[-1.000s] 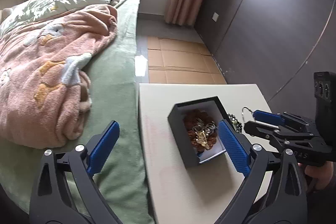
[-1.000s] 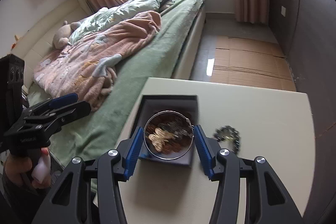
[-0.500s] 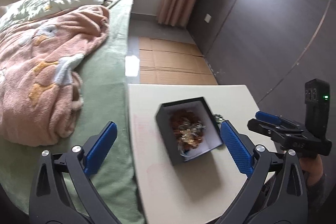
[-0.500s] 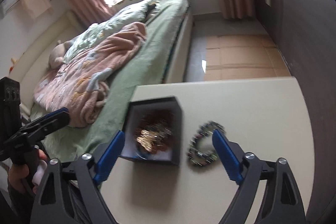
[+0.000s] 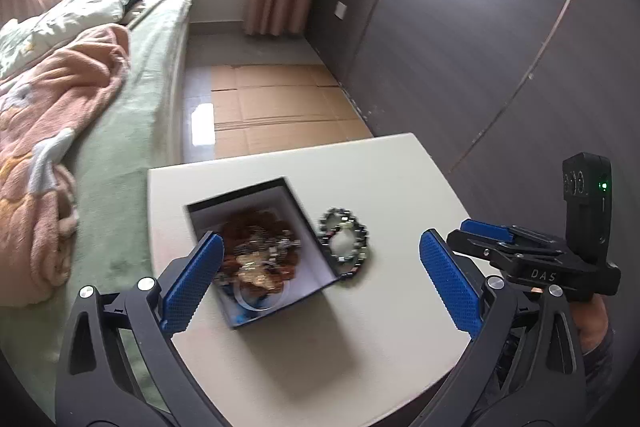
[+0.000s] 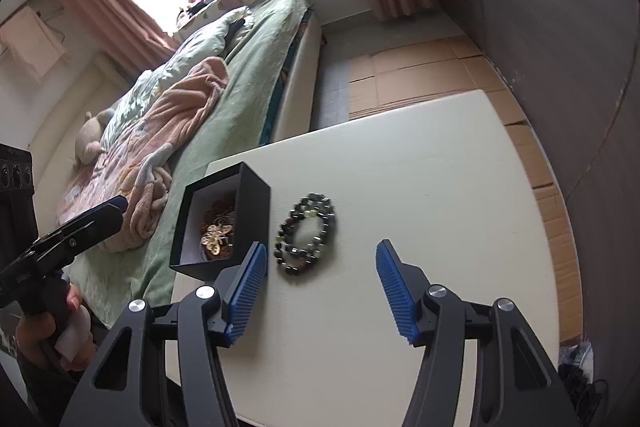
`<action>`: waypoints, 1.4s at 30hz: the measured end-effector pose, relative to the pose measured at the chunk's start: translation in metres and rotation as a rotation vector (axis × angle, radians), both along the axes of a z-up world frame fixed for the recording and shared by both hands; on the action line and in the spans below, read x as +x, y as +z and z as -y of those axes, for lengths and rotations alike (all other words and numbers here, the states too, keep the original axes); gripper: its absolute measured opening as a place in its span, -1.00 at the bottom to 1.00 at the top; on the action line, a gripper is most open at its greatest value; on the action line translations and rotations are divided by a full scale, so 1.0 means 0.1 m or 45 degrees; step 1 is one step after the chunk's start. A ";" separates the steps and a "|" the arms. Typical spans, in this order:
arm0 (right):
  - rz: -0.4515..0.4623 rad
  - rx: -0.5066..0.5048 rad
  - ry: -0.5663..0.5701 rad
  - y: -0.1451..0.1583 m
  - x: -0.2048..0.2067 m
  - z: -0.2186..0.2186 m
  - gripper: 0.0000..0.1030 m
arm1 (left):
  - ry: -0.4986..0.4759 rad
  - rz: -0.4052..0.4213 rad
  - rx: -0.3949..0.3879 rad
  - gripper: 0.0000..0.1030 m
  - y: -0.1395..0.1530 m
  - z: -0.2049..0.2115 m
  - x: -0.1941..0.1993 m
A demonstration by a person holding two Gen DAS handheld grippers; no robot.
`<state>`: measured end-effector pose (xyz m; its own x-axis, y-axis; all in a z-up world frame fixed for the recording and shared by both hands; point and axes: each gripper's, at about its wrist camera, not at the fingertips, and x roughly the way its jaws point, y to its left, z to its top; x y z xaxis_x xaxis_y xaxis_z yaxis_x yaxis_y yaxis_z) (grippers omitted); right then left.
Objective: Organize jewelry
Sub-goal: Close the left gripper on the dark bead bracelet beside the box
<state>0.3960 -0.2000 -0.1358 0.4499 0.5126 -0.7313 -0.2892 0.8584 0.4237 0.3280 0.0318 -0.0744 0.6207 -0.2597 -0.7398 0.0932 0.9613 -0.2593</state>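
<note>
A black jewelry box (image 6: 219,223), heaped with gold and amber pieces, sits at the left edge of a white bedside table (image 6: 420,187). Above it the left gripper (image 5: 318,281) hangs wide open and empty. Just right of the box lies a dark beaded bracelet (image 6: 306,233), ahead of the right gripper (image 6: 320,285), whose empty jaws are closing, the left pad near the box's corner. A second ago that gripper hovered over the box with a thin ring between its pads.
</note>
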 end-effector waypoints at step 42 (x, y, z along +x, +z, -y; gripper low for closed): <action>-0.077 0.091 -0.226 -0.40 -0.25 0.82 -0.23 | -0.018 -0.450 0.260 -0.83 -1.08 1.01 0.99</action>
<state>0.3709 -0.2819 -0.1754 0.4942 0.4808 -0.7243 -0.1085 0.8607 0.4973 0.4273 -0.0697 -0.1824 0.3162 -0.0922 -0.9442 0.0463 0.9956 -0.0817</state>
